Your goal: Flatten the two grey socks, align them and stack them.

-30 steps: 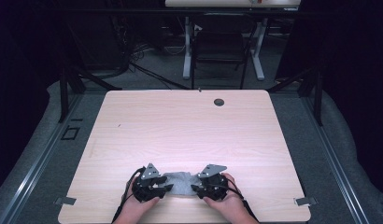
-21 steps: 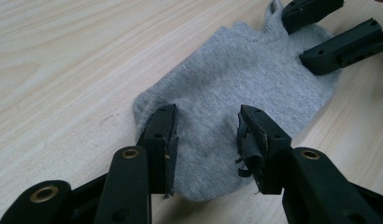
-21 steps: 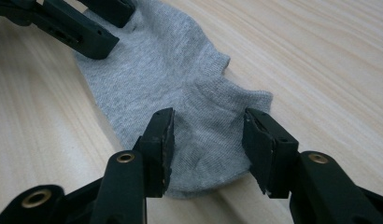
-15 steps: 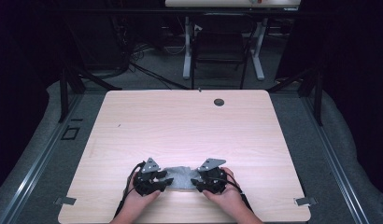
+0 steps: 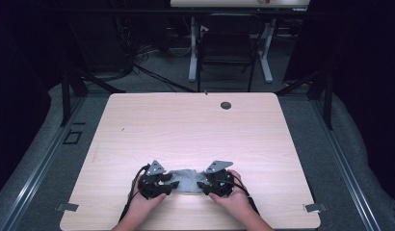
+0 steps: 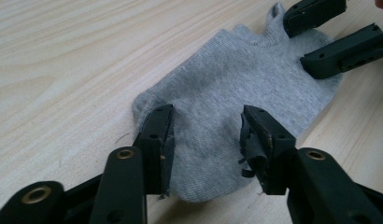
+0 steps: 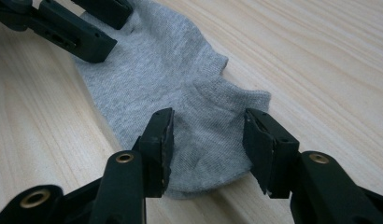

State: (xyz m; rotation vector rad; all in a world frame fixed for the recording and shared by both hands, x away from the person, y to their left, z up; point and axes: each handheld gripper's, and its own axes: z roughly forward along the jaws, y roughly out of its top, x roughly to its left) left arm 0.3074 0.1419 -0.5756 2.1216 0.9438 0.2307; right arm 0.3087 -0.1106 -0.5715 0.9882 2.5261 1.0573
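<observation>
Item: grey sock, one piece, ankle cut, knit fabric. It lies flat on your wooden table, near the front edge, between your two hands. In the left gripper view the sock stretches away from the jaws toward the far gripper; in the right gripper view the sock shows a ribbed cuff edge on the side toward the open table.

Item: left gripper, held in your left hand. In its own view the left gripper stands with jaws spread wide, one over each side of the near end of the sock, nothing pinched between them. The pad on one jaw looks frayed and torn. Whether the tips touch the cloth, you cannot tell.

Item: right gripper, held in your right hand. In its own view the right gripper is likewise spread wide, straddling the opposite end of the sock, gripping nothing.

Each gripper view shows the other gripper's jaws at the far end of the sock, also apart.

Item: dark round grommet, far side of the table, well apart from the sock.

Item: chair and white desk legs on the floor beyond the table
</observation>
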